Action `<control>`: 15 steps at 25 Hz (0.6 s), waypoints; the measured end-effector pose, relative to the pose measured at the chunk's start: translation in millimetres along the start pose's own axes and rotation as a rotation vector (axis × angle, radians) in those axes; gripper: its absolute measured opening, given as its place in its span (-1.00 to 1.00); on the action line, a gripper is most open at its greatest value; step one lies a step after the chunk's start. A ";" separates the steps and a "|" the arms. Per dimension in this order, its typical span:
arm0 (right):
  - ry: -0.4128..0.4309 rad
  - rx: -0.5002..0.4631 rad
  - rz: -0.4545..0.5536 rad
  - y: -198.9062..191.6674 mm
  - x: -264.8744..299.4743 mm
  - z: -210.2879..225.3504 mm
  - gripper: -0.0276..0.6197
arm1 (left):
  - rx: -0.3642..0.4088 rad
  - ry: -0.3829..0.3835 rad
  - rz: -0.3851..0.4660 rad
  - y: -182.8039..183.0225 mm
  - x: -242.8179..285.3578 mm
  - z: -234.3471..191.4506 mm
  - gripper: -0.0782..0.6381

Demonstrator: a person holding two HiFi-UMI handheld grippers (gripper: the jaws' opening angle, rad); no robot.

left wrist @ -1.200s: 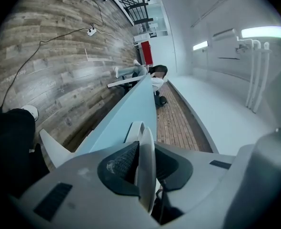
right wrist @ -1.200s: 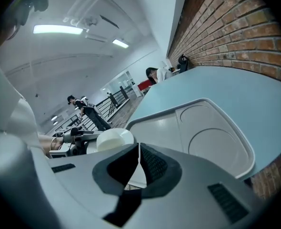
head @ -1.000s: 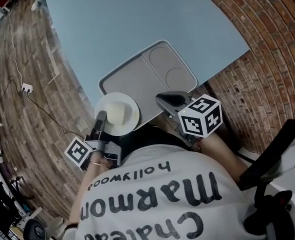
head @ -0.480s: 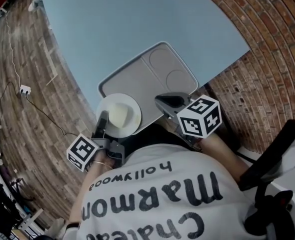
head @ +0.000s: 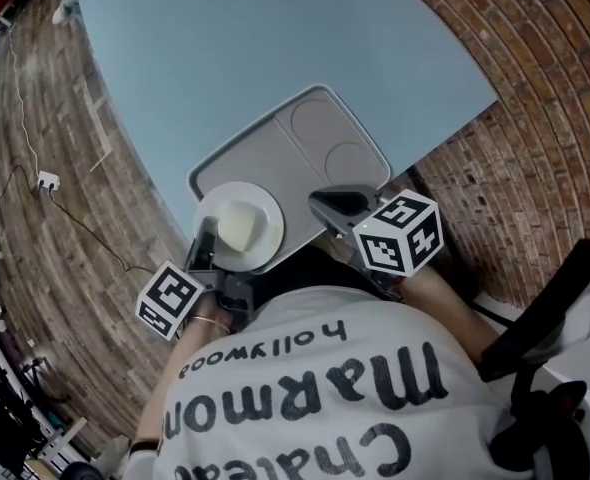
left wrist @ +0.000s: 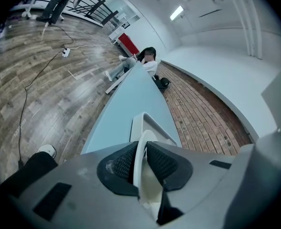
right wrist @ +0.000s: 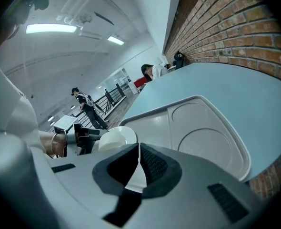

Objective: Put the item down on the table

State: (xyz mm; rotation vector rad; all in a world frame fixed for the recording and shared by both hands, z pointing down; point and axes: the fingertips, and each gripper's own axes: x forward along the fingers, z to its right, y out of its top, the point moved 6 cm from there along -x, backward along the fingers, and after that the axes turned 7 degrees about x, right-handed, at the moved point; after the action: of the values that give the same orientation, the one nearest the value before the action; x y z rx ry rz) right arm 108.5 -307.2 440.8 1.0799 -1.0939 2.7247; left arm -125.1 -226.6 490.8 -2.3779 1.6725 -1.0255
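Note:
A grey compartment tray [head: 305,153] lies on the near end of the light blue table [head: 255,38], with its near edge past the table's rim. My right gripper [head: 333,208] is shut on that near edge, and the tray [right wrist: 197,137] stretches ahead of its jaws. A white round plate [head: 240,226] with a cream mound in it overlaps the tray's near left corner. My left gripper [head: 207,253] is shut on the plate's rim [left wrist: 139,159], which stands edge-on between the jaws. The plate [right wrist: 112,140] also shows beside the right gripper [right wrist: 139,168].
Wooden floor with a cable and a power strip [head: 49,178] lies left of the table, brick floor on the right. A black chair [head: 550,358] stands at my right. One person sits at the table's far end [left wrist: 147,56], another stands further off [right wrist: 83,104].
My left gripper has moved a little to the right, bringing the plate further over the tray's corner. The tray has shifted slightly to the left. The right gripper has stayed in place.

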 end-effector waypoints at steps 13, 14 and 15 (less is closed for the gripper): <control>-0.001 0.007 0.000 -5.4 -6.2 5.5 -0.87 | 0.240 0.072 0.003 0.7 5.0 9.0 -0.58; -0.001 0.008 0.000 -5.9 -6.8 5.9 -0.87 | 0.253 0.073 0.005 0.6 5.4 9.4 -0.57; -0.001 0.008 0.000 -6.3 -7.4 6.5 -0.87 | 0.264 0.074 0.007 0.7 5.8 9.7 -0.56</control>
State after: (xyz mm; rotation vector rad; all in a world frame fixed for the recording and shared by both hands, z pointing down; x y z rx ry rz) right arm 119.6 -304.7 443.5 1.0823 -1.0844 2.7312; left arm -119.3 -235.0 485.8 -2.1903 1.4599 -1.2599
